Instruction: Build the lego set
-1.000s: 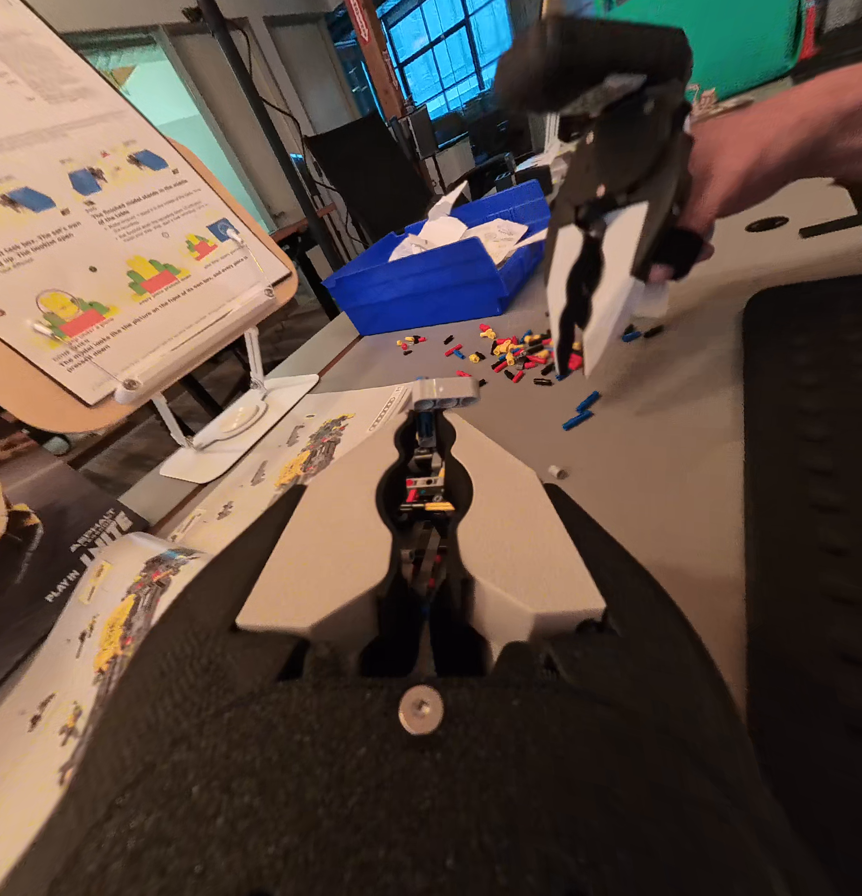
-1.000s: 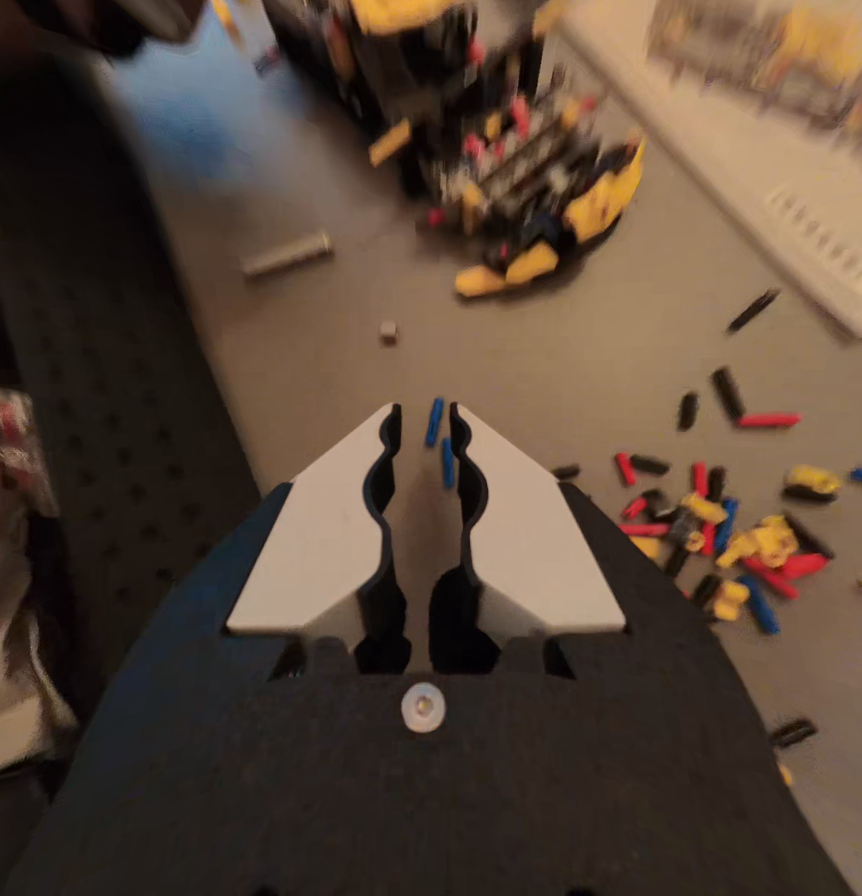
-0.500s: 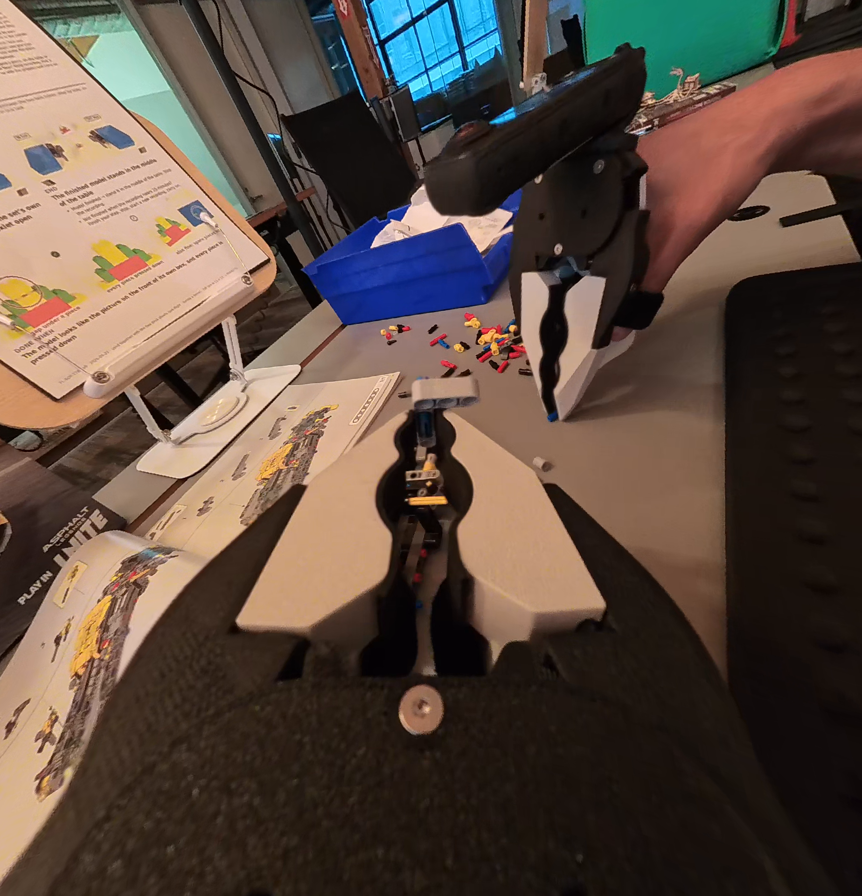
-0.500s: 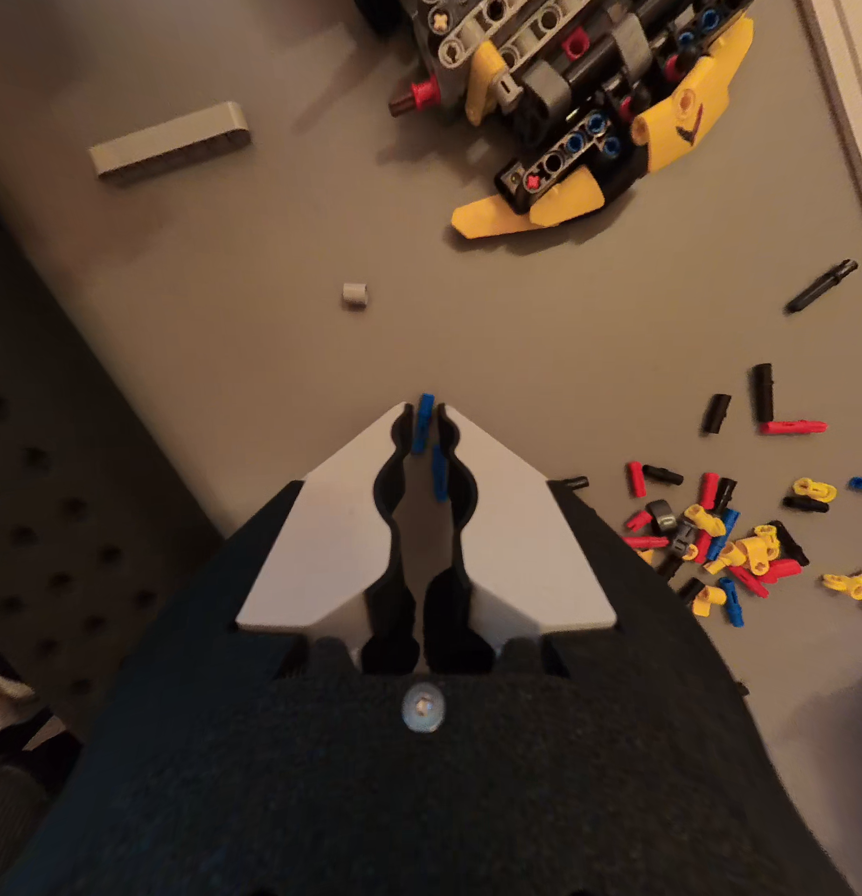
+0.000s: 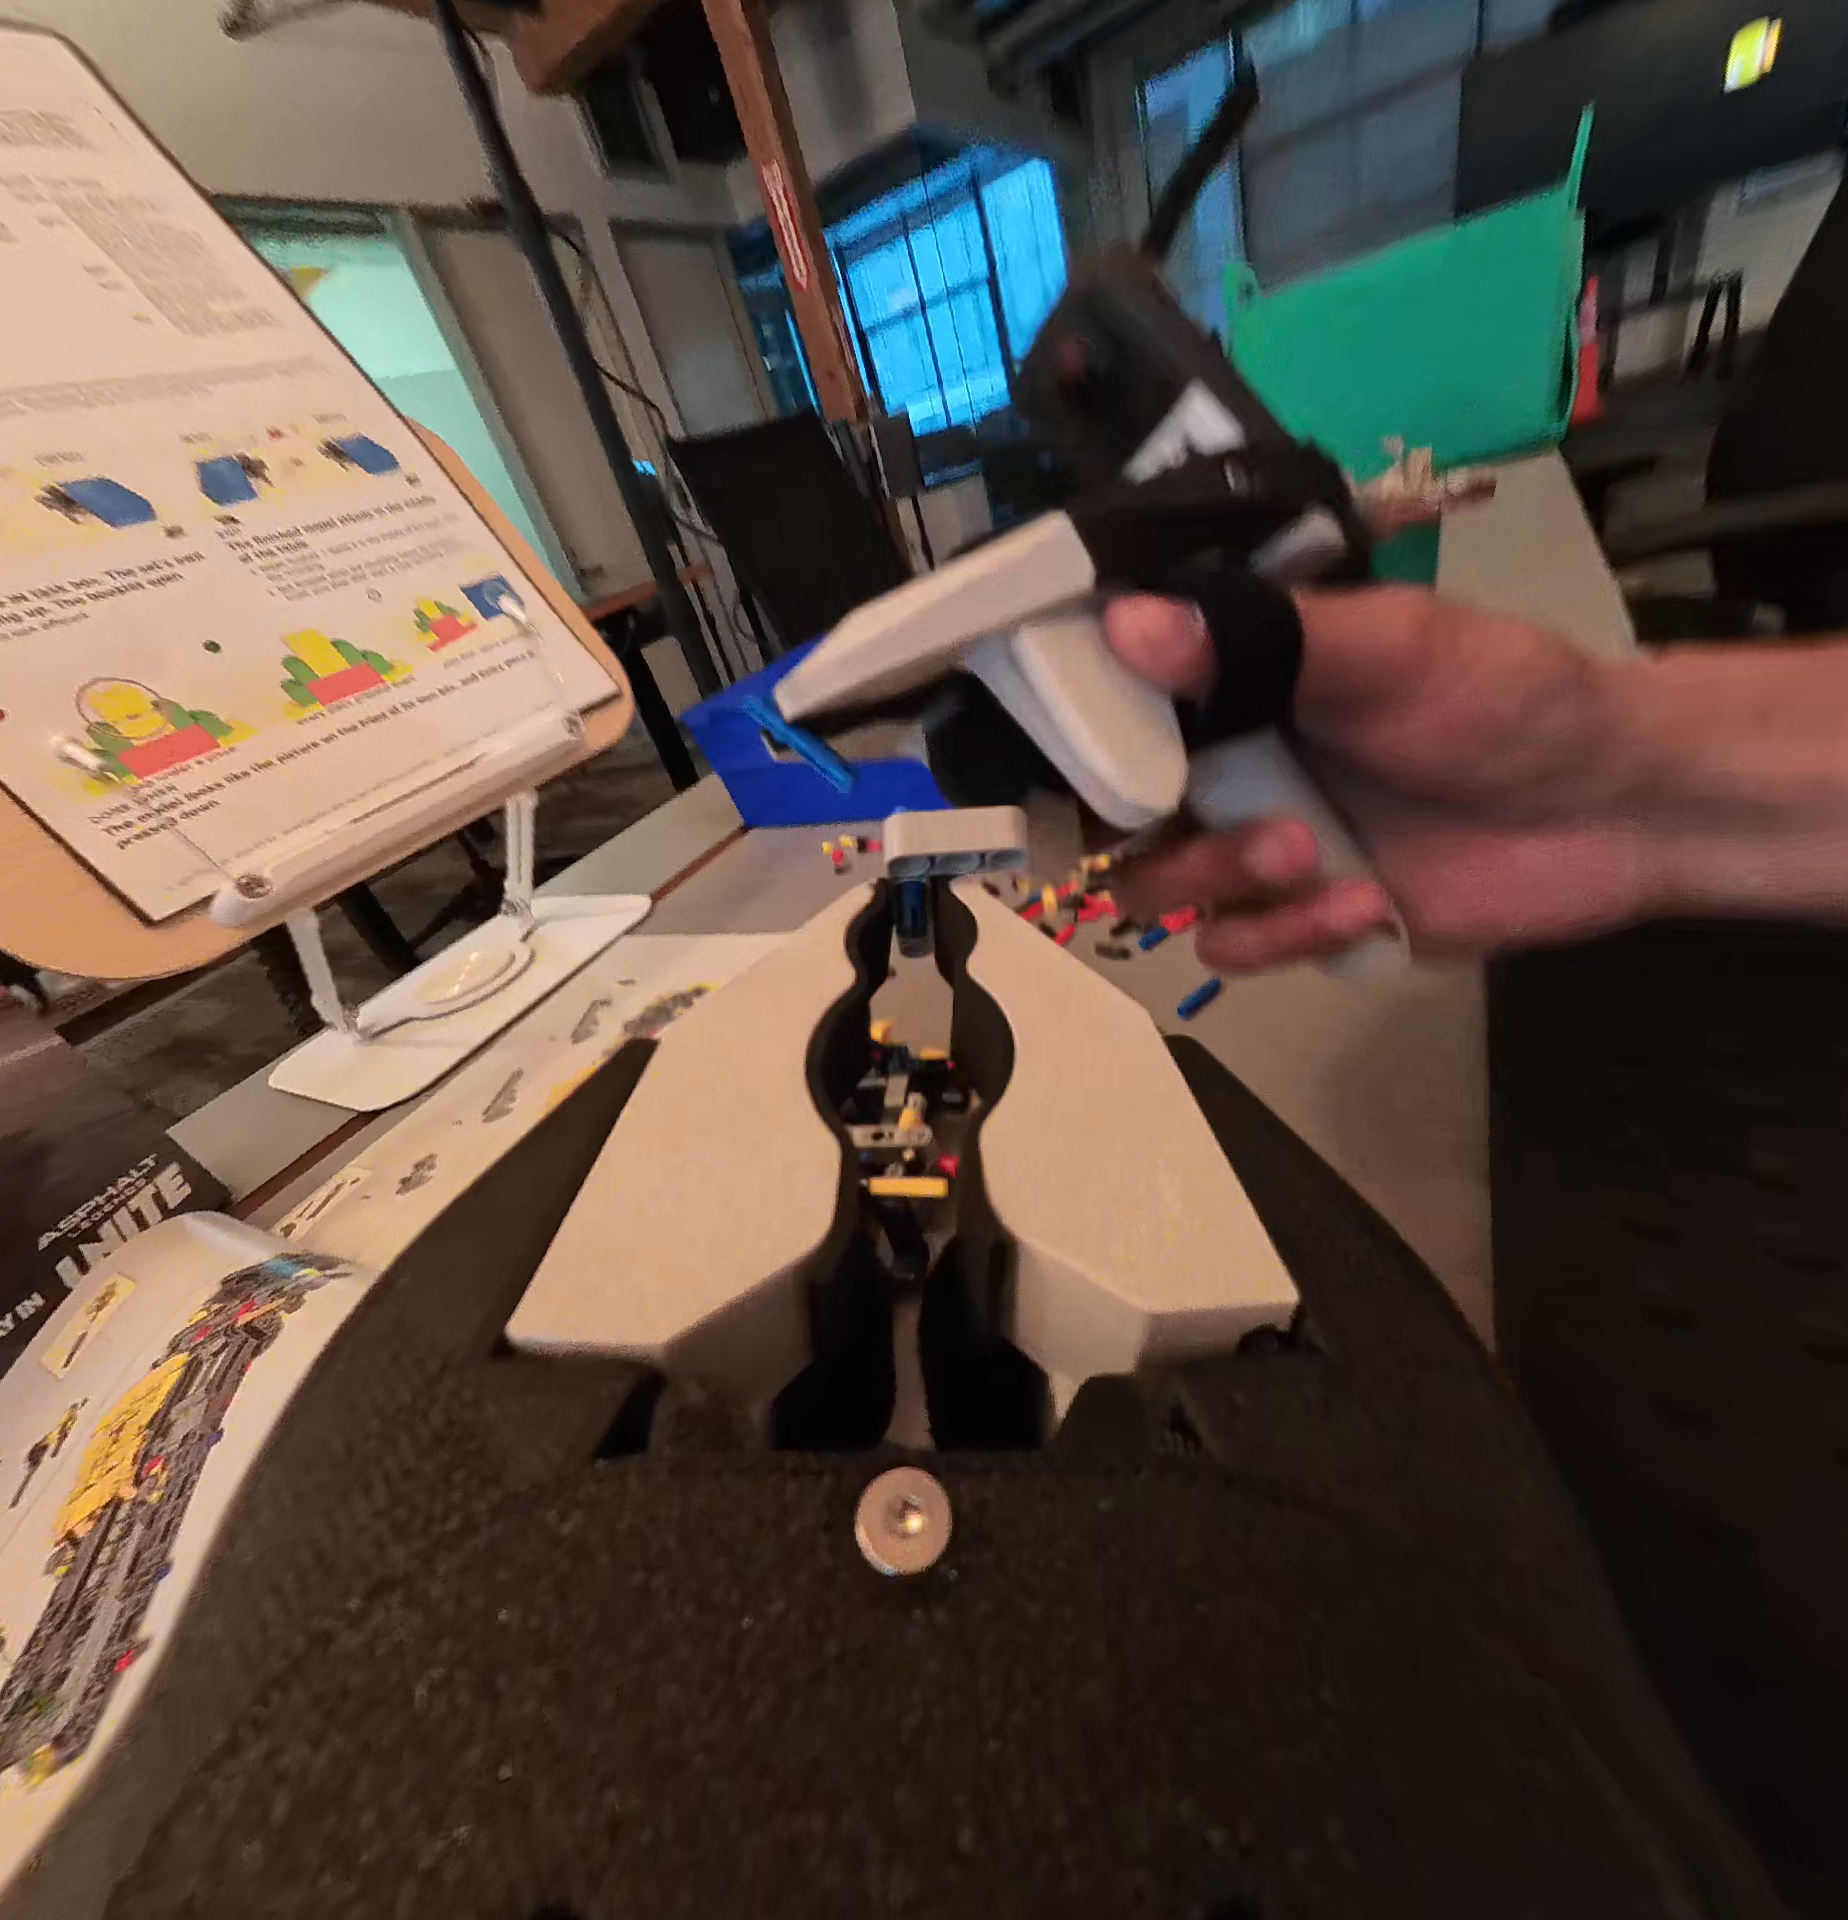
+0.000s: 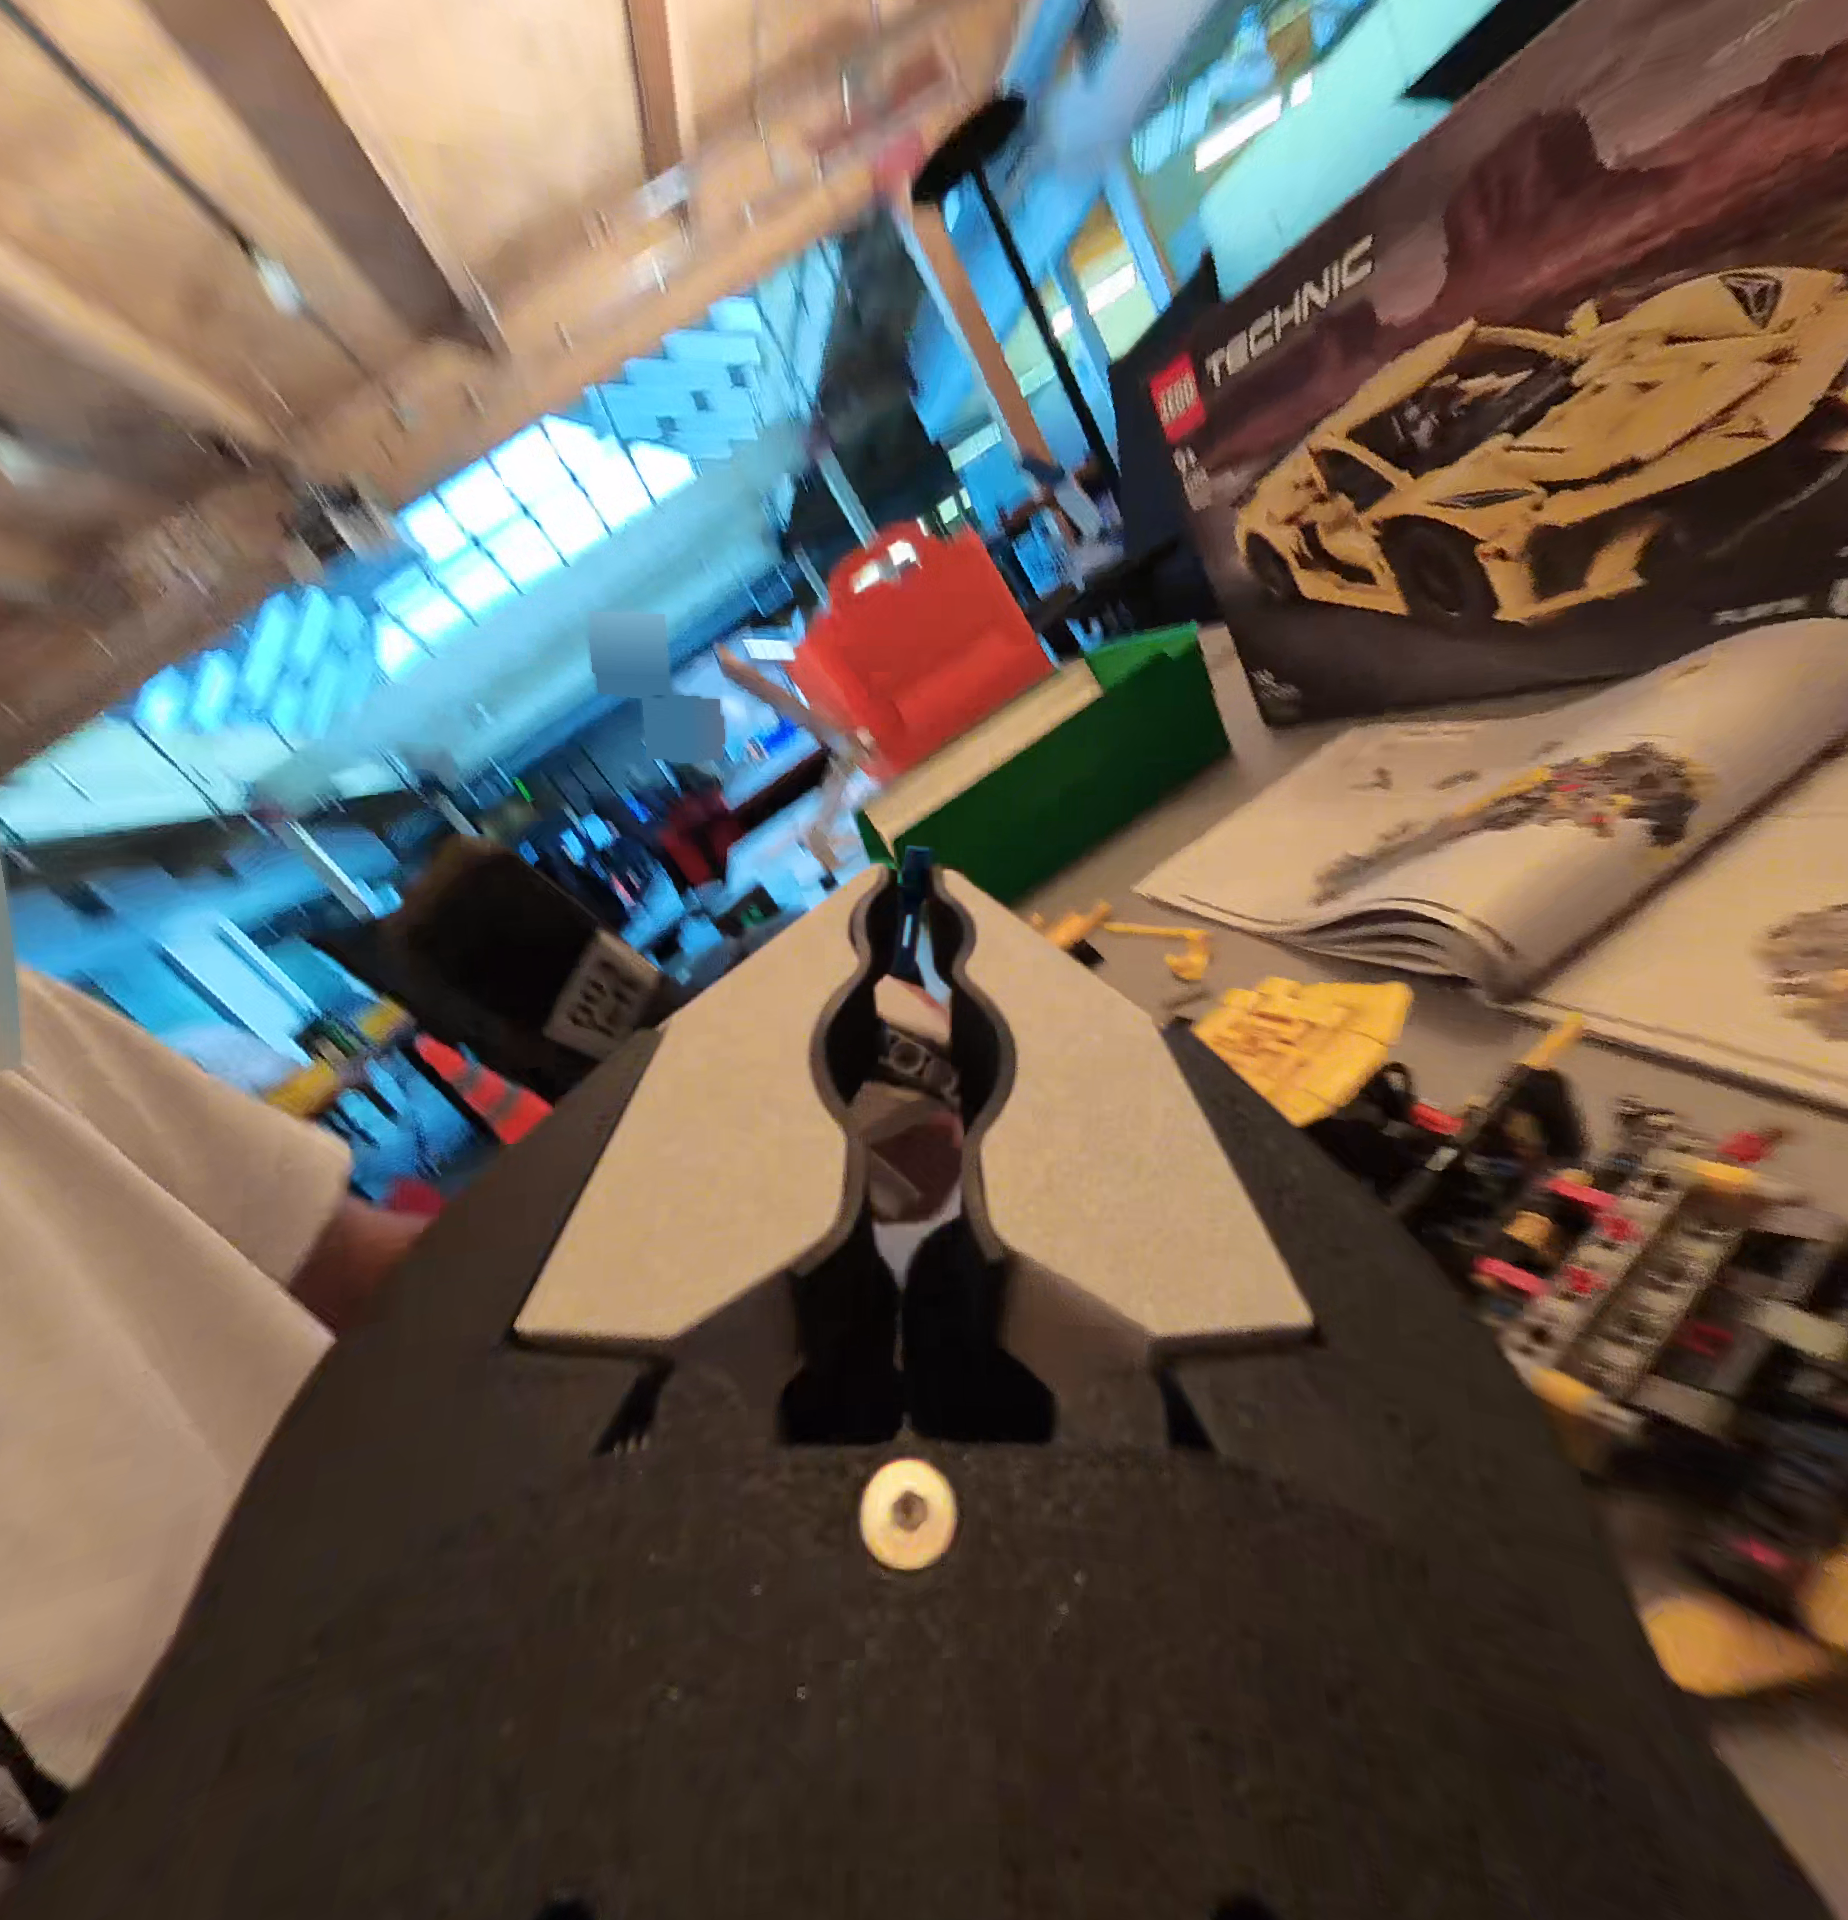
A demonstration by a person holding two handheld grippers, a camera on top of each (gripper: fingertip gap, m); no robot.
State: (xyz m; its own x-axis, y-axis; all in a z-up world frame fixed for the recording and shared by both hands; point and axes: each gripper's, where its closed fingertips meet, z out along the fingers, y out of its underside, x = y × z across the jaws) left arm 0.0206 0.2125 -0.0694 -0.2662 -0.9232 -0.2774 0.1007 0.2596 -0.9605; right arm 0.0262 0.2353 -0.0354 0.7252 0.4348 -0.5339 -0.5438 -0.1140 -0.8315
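My left gripper [image 5: 915, 899] is shut on a blue pin [image 5: 912, 920] that carries a short grey beam [image 5: 956, 840] above the fingertips. The black and yellow car model [image 5: 904, 1127] shows through the gap below. My right gripper [image 6: 912, 883] is shut on a thin blue pin [image 6: 909, 920]. In the left wrist view the right gripper [image 5: 795, 717] is held by a hand [image 5: 1419, 748], raised and pointing left, with its blue pin [image 5: 800, 743] just above and left of the grey beam. The car model [image 6: 1647, 1309] lies blurred at right.
A sheet on a stand [image 5: 224, 582] is at left, a blue bin [image 5: 795, 774] behind. Loose pins [image 5: 1086, 904] lie on the grey table. A black mat [image 5: 1678, 1247] is at right. The open booklet [image 6: 1522, 862], set box [image 6: 1522, 468] and green bin [image 6: 1065, 790] stand beyond. The grippers are tip to tip, or close to it. About 15 centimetres separates my left fingertips from the car model [image 6: 1647, 1309].
My right gripper closed on a blue pin on the table, lifted it and swung up to level, toward the grey beam. My left gripper kept its hold and tilted slightly.
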